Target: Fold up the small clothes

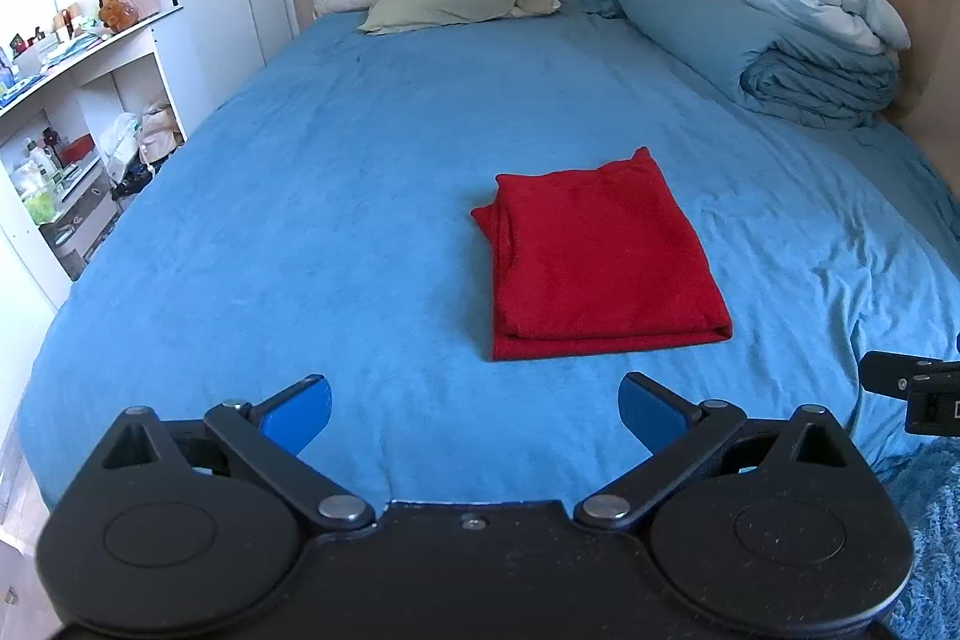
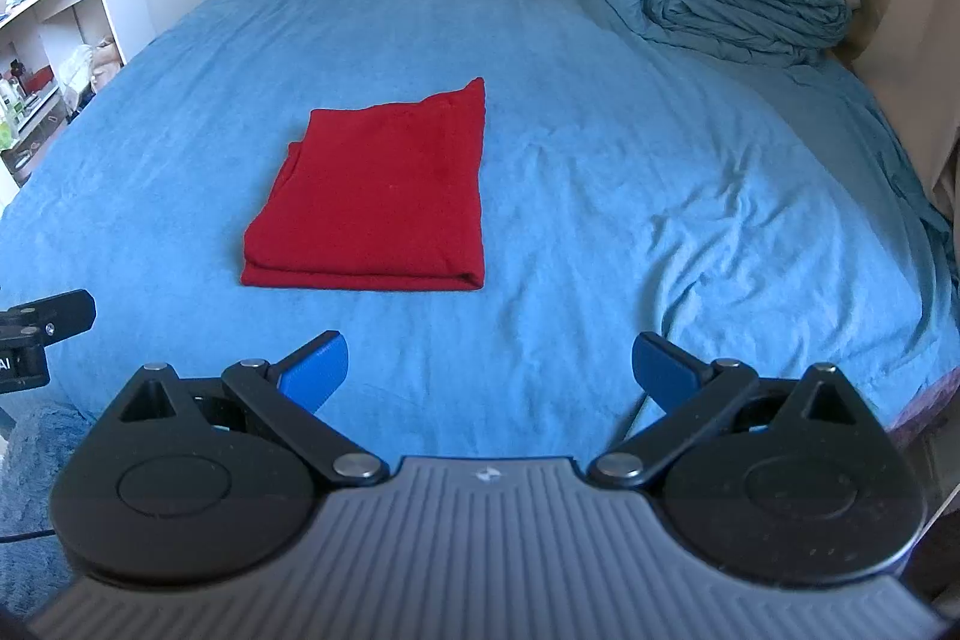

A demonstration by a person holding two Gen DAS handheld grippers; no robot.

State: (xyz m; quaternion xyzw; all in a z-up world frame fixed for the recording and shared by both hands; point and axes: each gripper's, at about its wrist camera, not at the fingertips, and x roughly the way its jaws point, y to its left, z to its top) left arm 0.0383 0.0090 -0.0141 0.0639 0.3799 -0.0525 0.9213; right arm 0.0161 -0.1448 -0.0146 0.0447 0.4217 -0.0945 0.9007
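One red garment (image 1: 600, 256), the only piece of clothing laid out, lies folded into a compact rectangle on the blue bedsheet (image 1: 336, 196), a little in from the foot edge of the bed and well short of the headboard. Its doubled fold faces the foot edge, and layered edges show along its left side. The fold looks finished or nearly so. Any next move would probably be a last tidy of that looser left edge, or setting the piece aside.

The left gripper (image 1: 474, 409) and the right gripper (image 2: 491, 367) hover by the foot edge, short of the cloth, both with fingers spread wide and holding nothing.

Toward the headboard lie one green pillow (image 1: 462, 4) and, in the right corner, one rolled blue duvet (image 1: 762, 52) with a white quilt (image 1: 822, 1) on top.
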